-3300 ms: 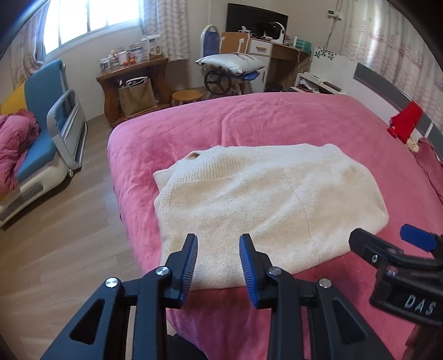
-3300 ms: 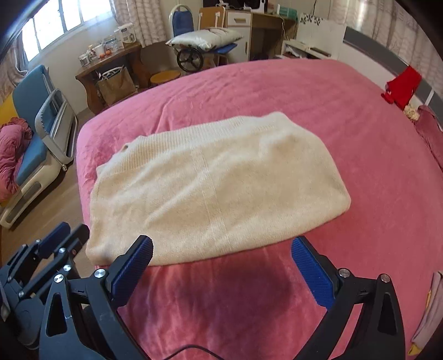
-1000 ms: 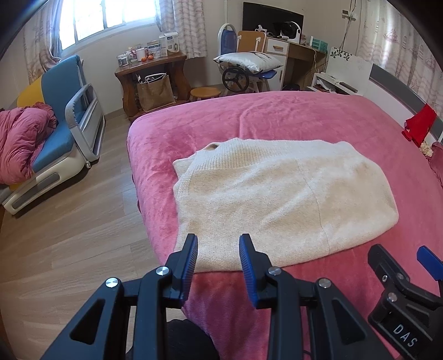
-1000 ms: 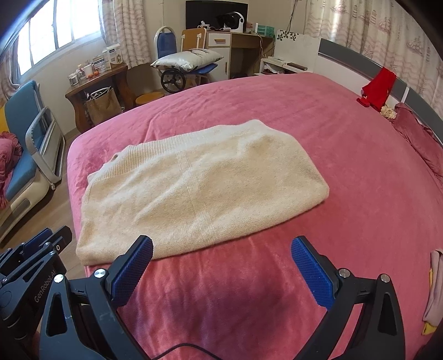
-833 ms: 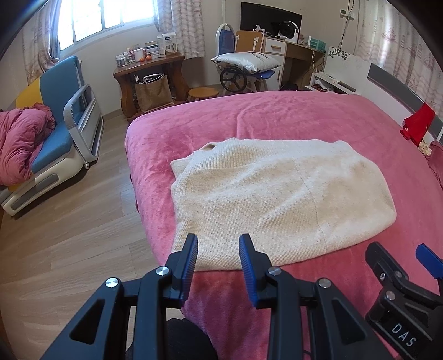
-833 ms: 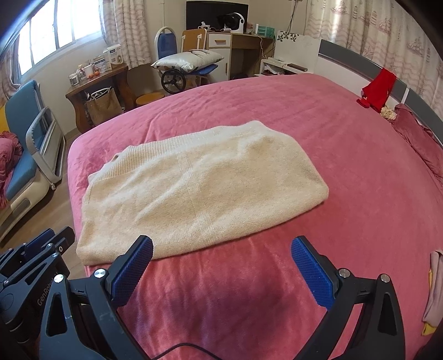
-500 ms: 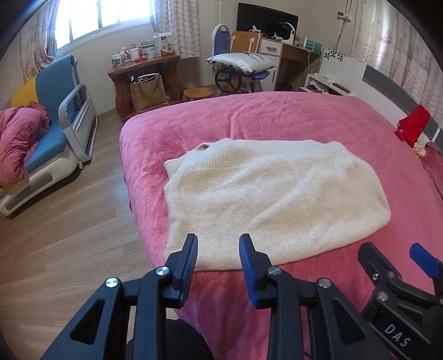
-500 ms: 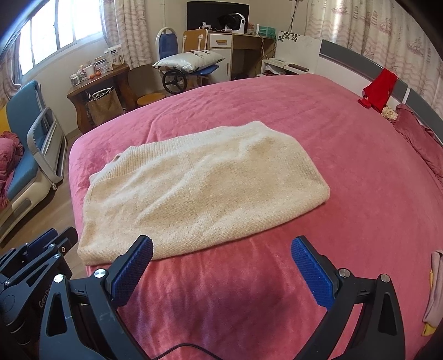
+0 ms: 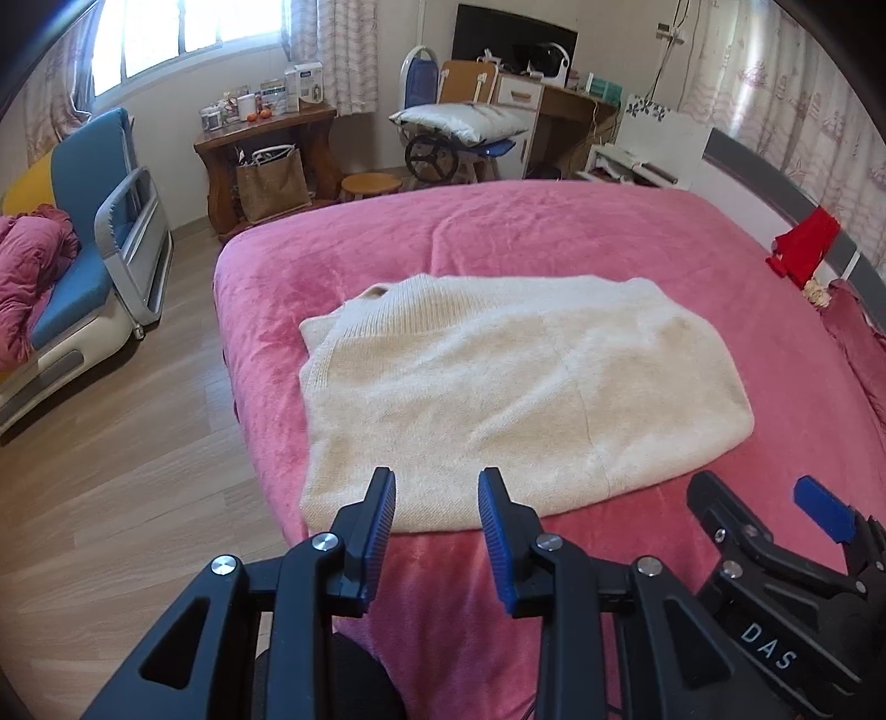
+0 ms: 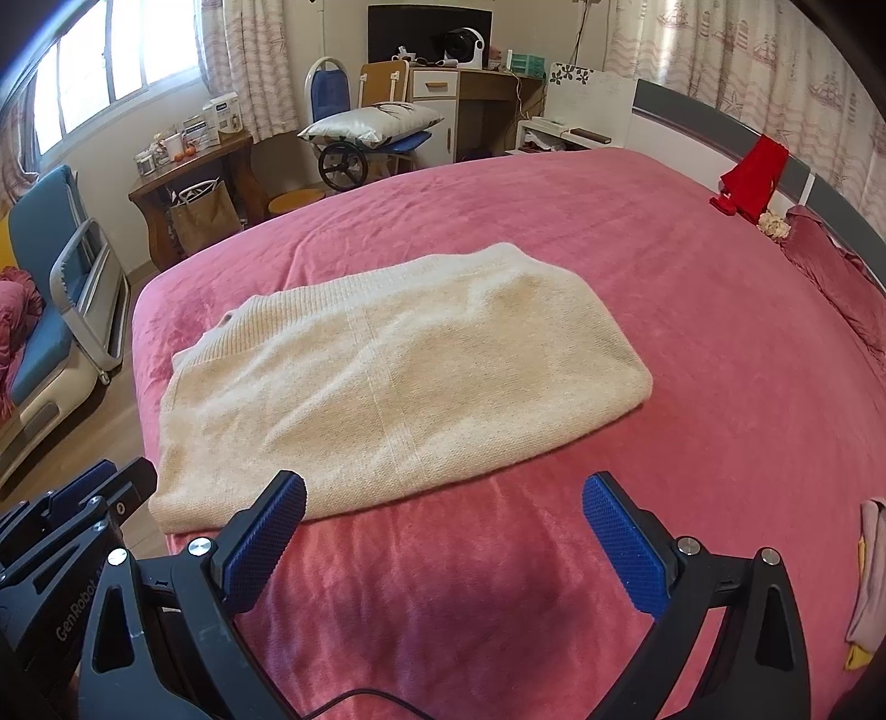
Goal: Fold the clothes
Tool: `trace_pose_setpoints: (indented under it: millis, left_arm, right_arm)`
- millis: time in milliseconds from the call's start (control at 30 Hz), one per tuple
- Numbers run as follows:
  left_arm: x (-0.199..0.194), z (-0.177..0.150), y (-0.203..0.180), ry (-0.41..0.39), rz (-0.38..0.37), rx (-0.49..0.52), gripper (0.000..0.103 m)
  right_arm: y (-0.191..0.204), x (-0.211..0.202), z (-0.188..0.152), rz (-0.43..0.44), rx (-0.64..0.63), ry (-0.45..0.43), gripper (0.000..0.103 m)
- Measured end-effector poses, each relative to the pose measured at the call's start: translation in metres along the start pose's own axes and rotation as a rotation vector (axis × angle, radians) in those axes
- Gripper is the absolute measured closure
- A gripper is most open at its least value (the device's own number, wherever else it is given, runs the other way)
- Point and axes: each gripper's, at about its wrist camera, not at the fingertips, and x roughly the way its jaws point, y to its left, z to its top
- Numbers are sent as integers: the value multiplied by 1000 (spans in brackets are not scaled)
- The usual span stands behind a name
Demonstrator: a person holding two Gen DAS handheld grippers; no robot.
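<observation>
Cream knit sweater (image 9: 515, 387) folded flat on pink bedspread (image 9: 554, 232); both grippers' jaws apart, empty.

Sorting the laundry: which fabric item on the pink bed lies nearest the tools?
The cream knit sweater, folded flat mid-bed, just beyond both tools. The red garment hangs far off at the headboard.

We see bright daylight from window (image 9: 183, 39), blown out; soft shadows on bed (image 10: 443, 609); sharp focus; fisheye bending, dark corners.
</observation>
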Motion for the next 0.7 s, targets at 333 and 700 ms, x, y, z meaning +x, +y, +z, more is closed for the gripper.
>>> trace_pose_setpoints:
  millis: [333,700]
  left_arm:
    - [-13,-4,2,-104,23,10,72]
    - [-13,-4,6,-125,33,-4,73]
  right_arm:
    - [2,1,-1,4,-7,-1,2]
    - [2,2,-2,3,-7,4,2]
